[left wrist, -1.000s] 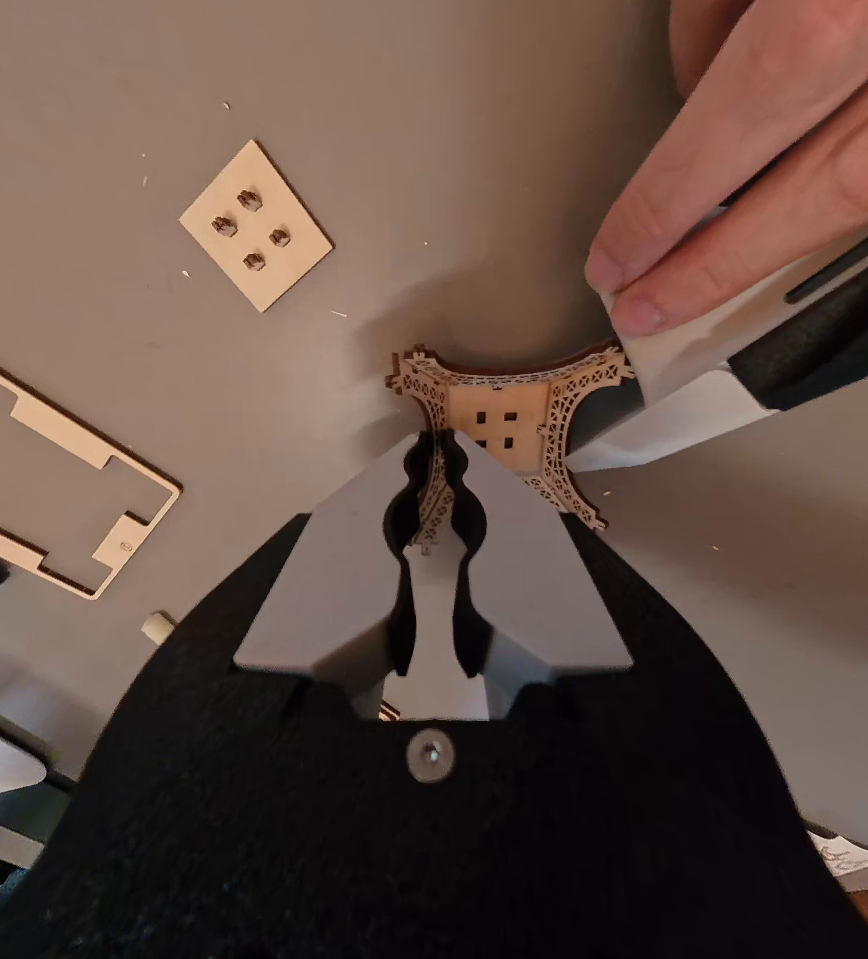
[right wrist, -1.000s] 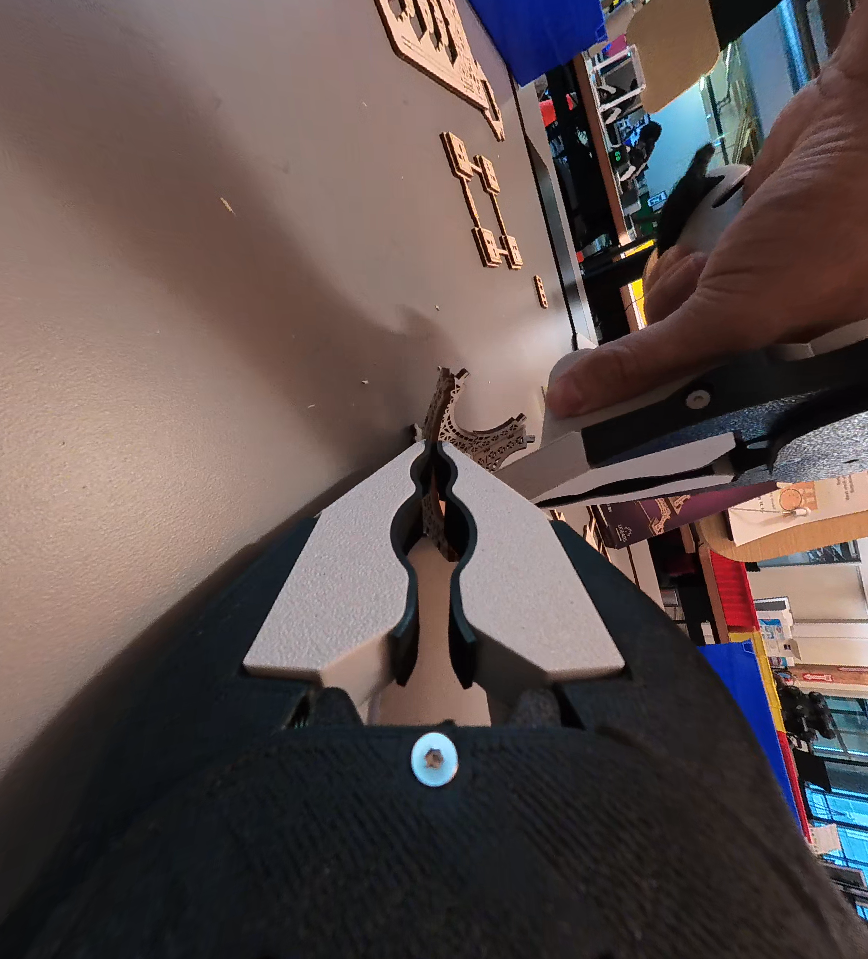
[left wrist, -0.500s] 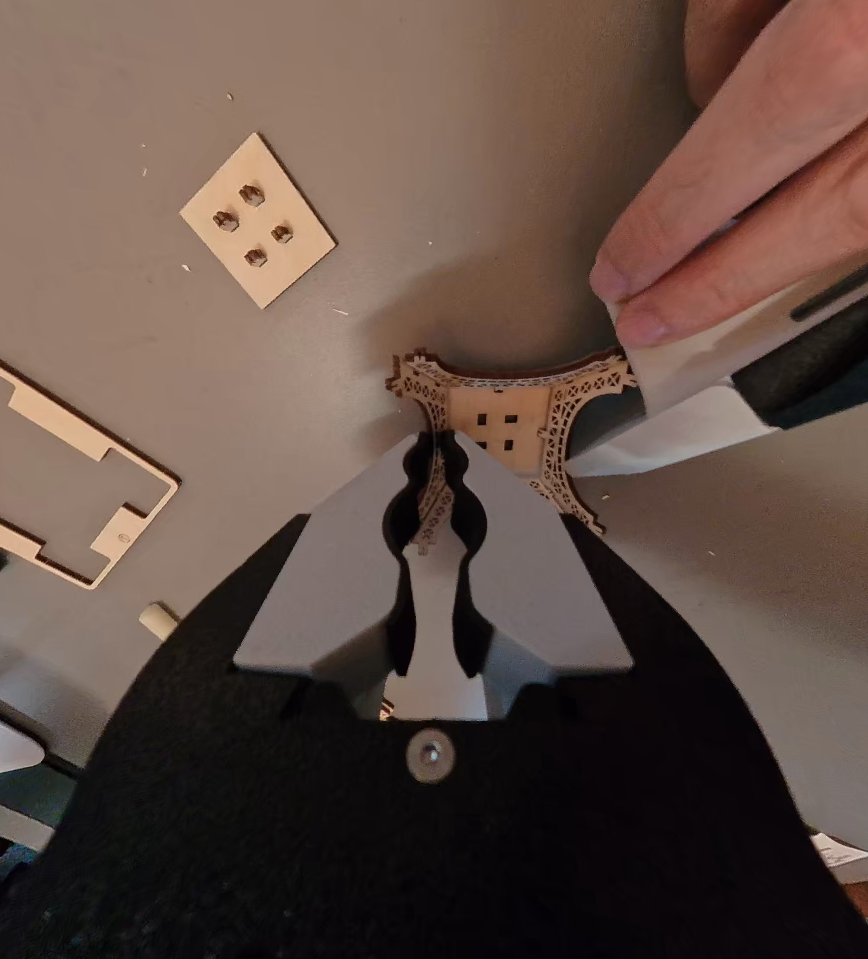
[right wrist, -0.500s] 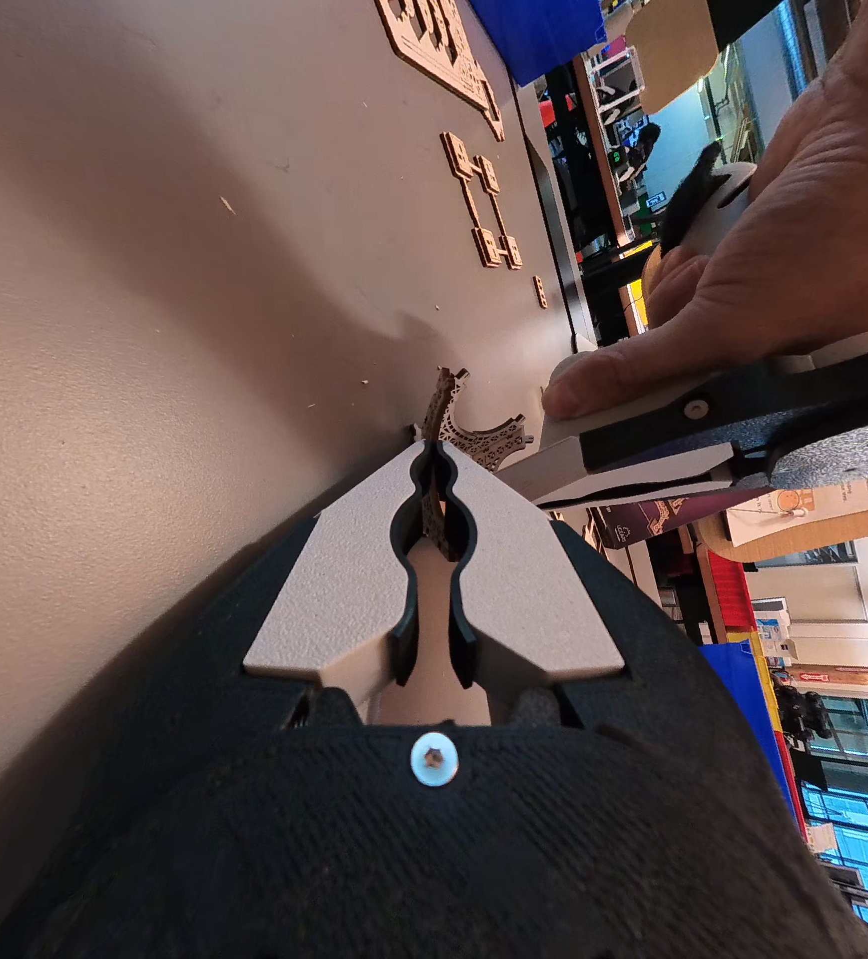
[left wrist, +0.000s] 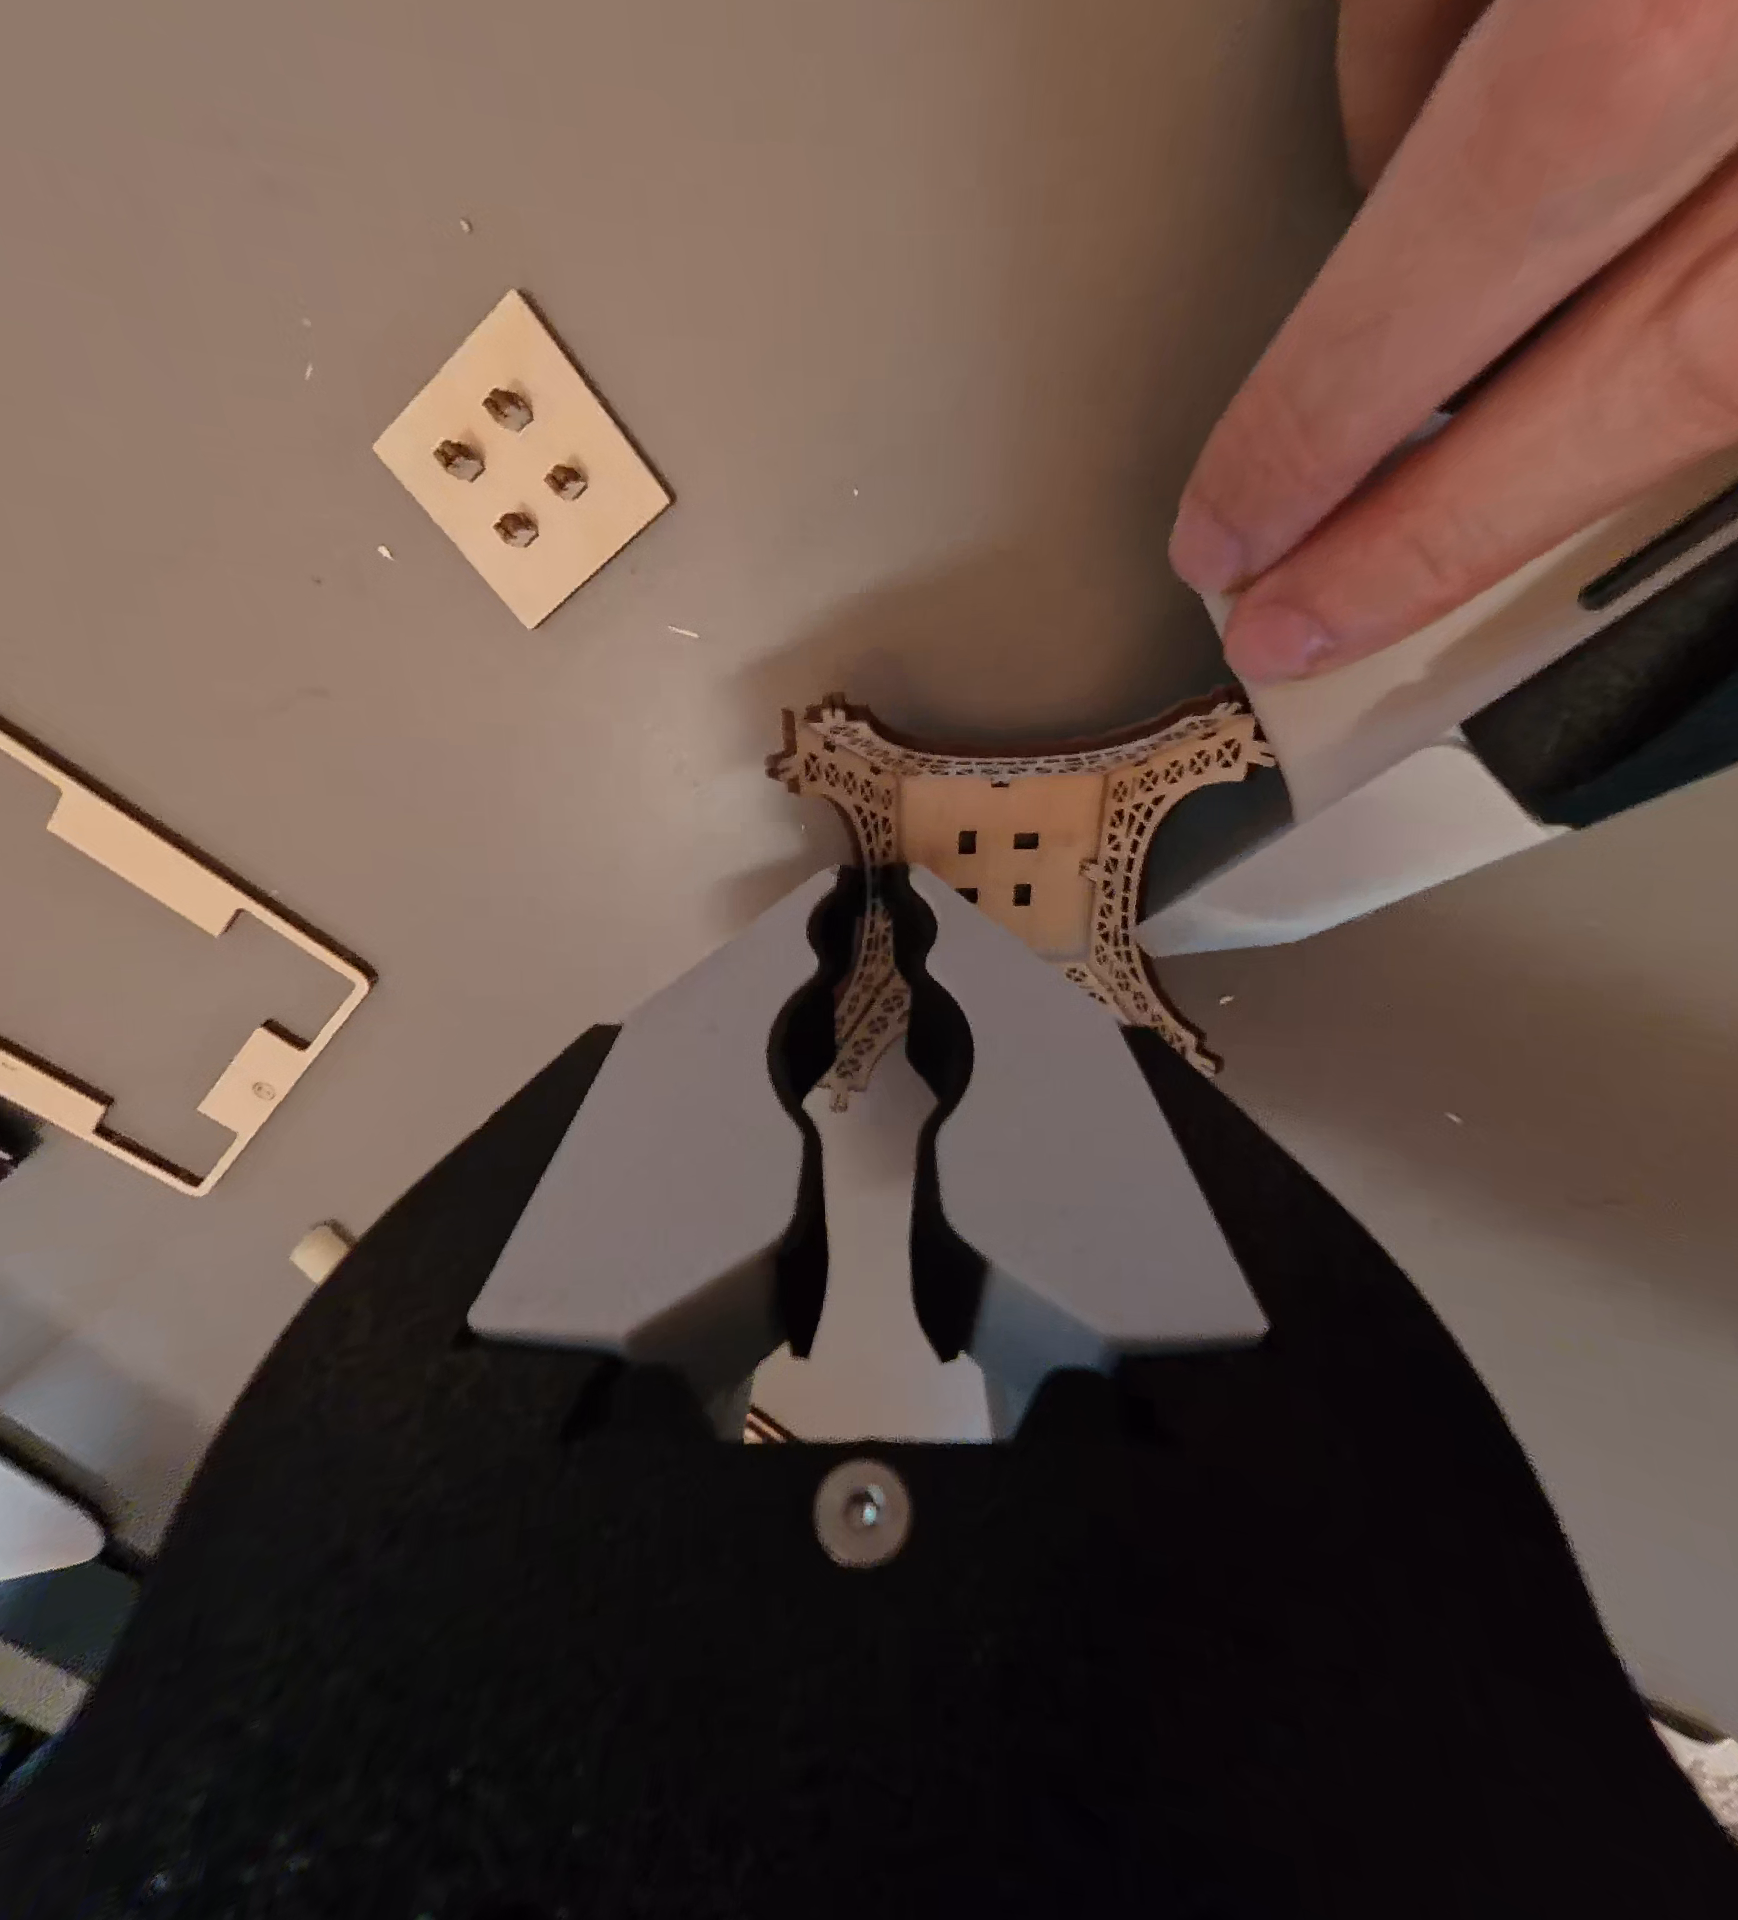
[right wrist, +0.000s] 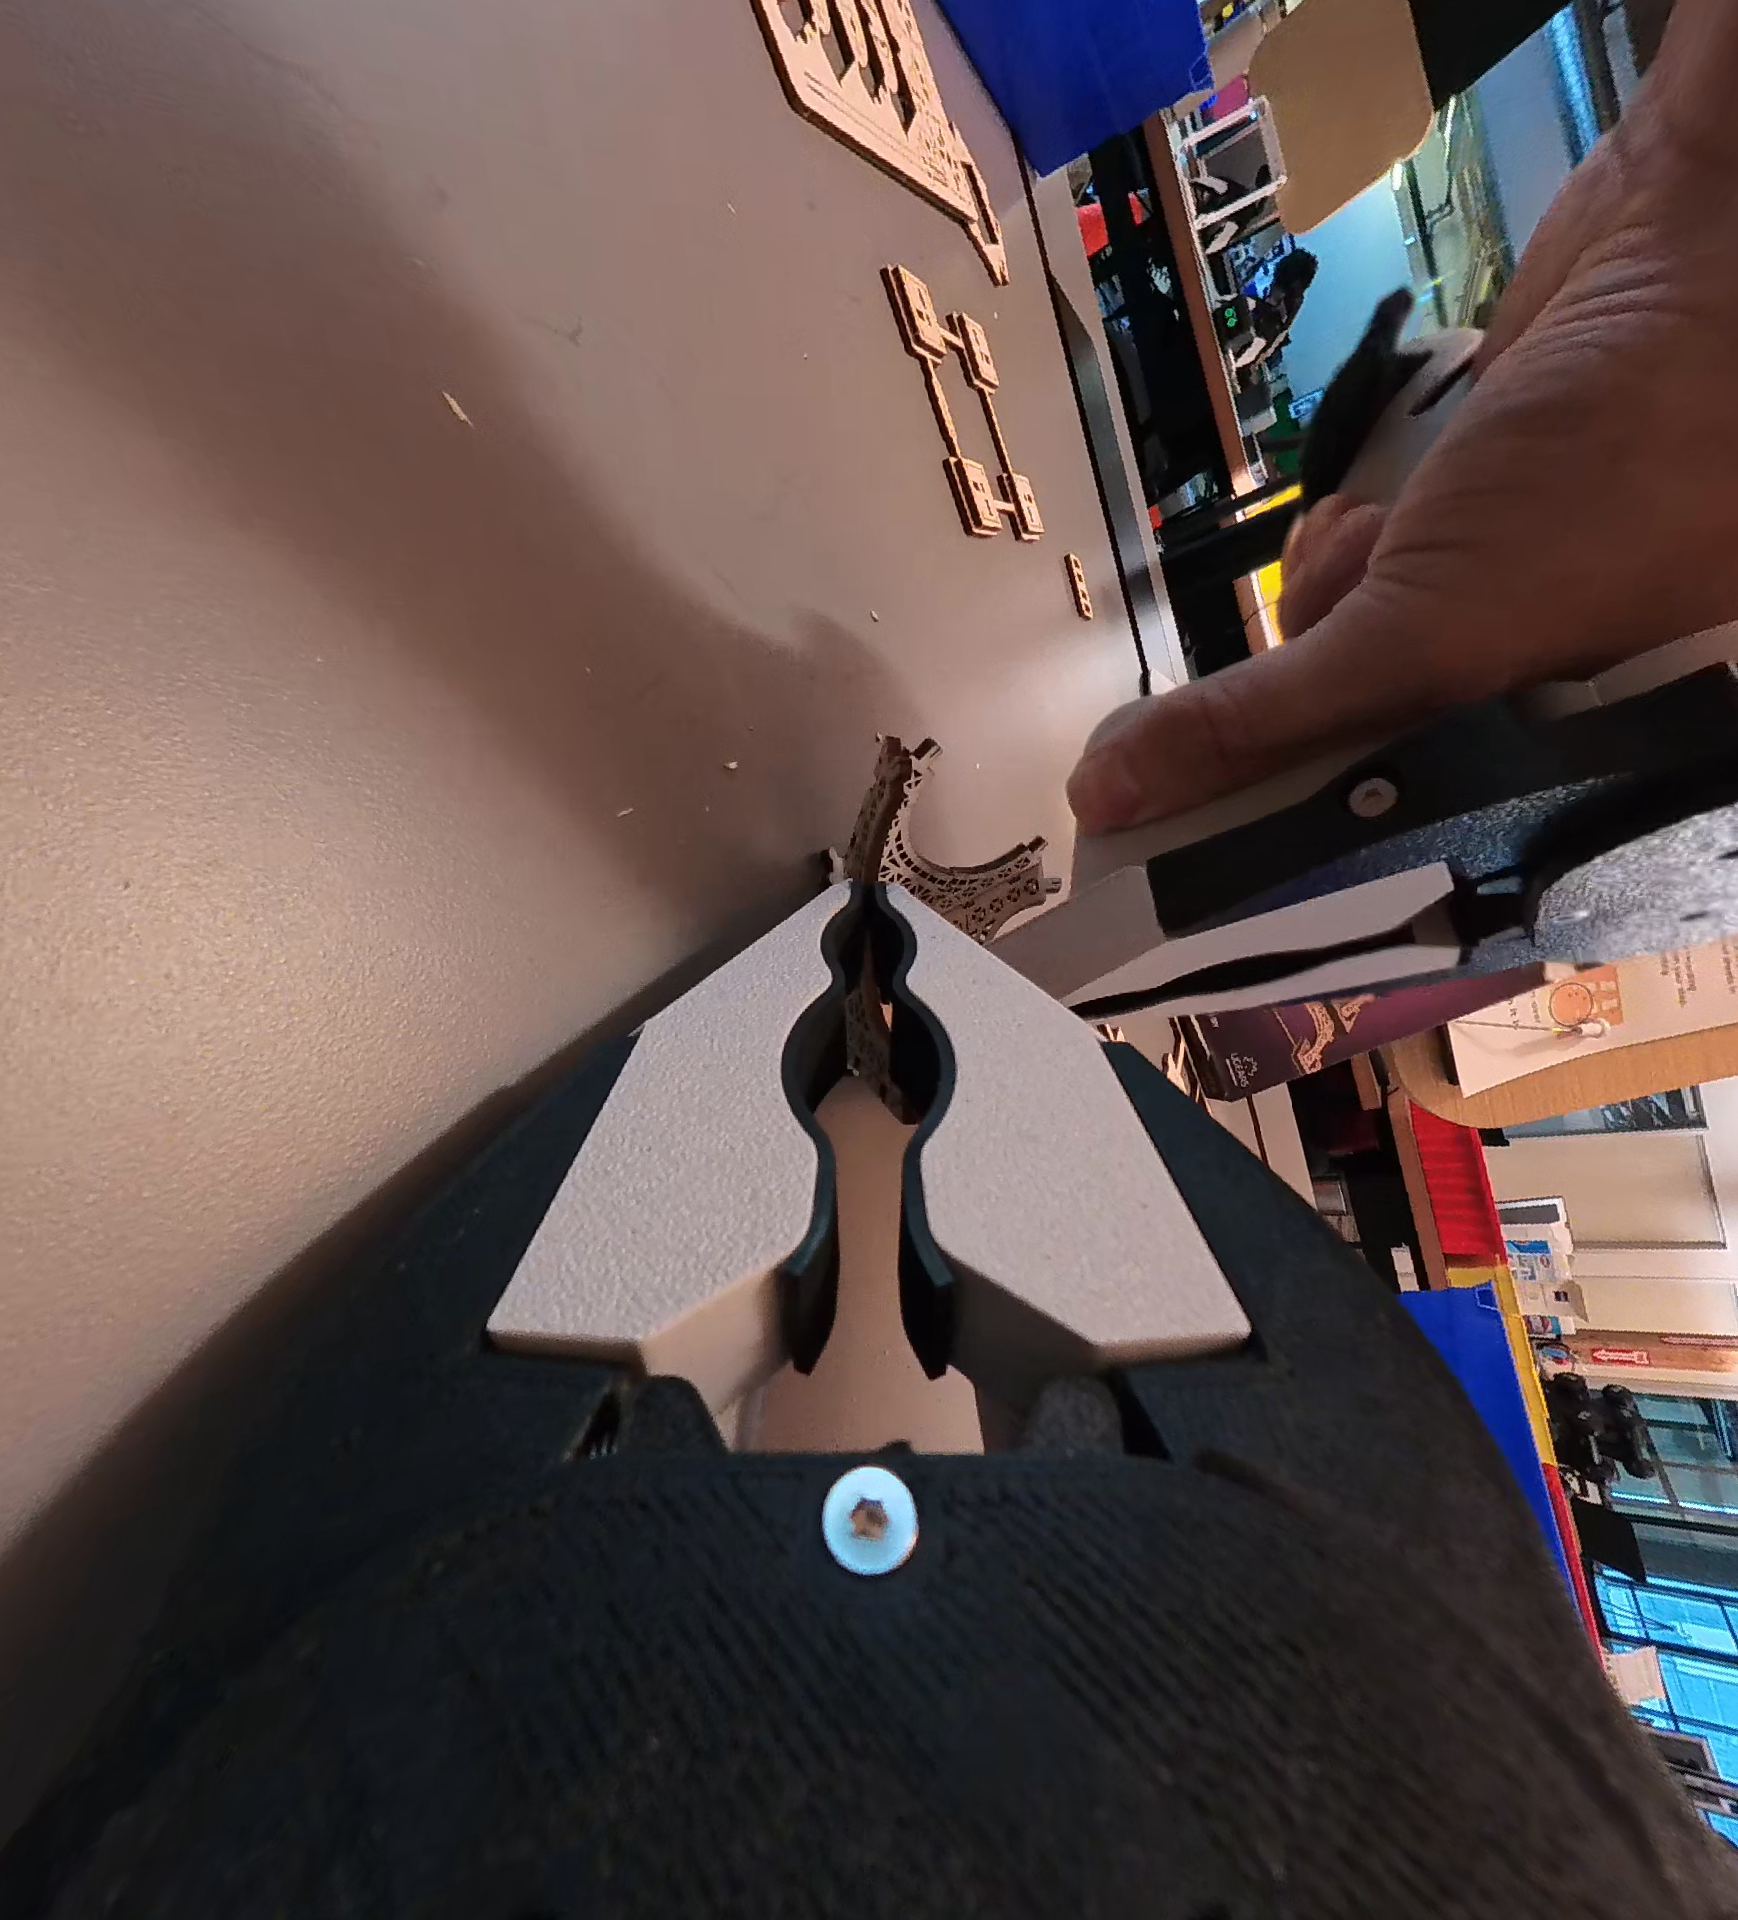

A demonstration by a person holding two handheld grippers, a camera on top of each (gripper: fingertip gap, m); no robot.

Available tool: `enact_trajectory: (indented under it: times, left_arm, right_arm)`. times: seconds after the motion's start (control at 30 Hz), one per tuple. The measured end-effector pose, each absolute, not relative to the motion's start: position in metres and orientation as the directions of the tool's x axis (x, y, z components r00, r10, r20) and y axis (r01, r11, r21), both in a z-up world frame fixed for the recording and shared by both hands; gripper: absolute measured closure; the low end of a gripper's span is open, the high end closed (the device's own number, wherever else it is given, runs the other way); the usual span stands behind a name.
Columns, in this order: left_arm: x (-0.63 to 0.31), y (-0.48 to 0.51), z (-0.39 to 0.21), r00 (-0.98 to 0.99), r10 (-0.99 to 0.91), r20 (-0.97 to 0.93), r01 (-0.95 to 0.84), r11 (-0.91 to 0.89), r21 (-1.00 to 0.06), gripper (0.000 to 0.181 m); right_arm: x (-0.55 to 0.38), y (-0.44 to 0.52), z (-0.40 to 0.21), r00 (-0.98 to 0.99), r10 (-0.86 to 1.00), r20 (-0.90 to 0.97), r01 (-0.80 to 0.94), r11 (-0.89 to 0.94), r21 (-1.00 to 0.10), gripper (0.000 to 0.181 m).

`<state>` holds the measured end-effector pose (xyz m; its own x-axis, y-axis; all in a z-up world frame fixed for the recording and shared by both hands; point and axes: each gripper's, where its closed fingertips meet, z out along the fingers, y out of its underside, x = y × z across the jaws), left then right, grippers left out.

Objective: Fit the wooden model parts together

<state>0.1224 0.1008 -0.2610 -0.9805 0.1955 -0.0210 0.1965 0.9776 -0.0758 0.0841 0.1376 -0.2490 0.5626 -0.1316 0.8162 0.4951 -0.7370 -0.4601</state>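
A small wooden lattice tower base (left wrist: 1010,821) with arched legs and a square slotted plate sits on the grey table. My left gripper (left wrist: 873,883) is shut on one lattice leg (left wrist: 870,1013) of it. My right gripper (right wrist: 865,899) is shut on another leg (right wrist: 870,1023) of the same assembly (right wrist: 958,883). In the left wrist view the right gripper (left wrist: 1291,831) comes in from the right, with a hand (left wrist: 1467,395) on it. In the right wrist view the left gripper (right wrist: 1260,914) comes in from the right under a hand (right wrist: 1519,540).
A square wooden plate with four holes (left wrist: 522,457) lies up and left. An emptied wooden part frame (left wrist: 138,925) lies at the left. More wooden frames (right wrist: 958,405) lie farther along the table. A dark box (right wrist: 1364,1023) lies near the table edge. About 5 centimeters separates my left fingertips from my right.
Nearly nothing has moved. Both grippers stay shut on the tower base, with only a slight shift of the hands and grippers.
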Motion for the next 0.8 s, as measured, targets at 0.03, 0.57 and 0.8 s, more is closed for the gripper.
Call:
enact_trajectory:
  times: [0.03, 0.57, 0.8]
  left_arm:
    - [0.122, 0.101, -0.261, -0.983, 0.183, -0.015, 0.183, 0.978, -0.094, 0.177]
    - [0.13, 0.087, -0.235, -0.985, 0.168, -0.039, 0.172, 0.959, -0.226, 0.169]
    - [0.117, 0.08, -0.249, -0.945, 0.323, 0.048, 0.313, 0.939, -0.144, 0.176]
  right_arm:
    - [0.084, 0.137, -0.249, 0.563, -0.132, 0.816, 0.495, -0.737, -0.46, 0.181]
    - [0.086, 0.133, -0.248, 0.535, -0.124, 0.836, 0.508, -0.743, -0.436, 0.181]
    - [0.085, 0.131, -0.246, 0.516, -0.12, 0.848, 0.526, -0.738, -0.424, 0.181]
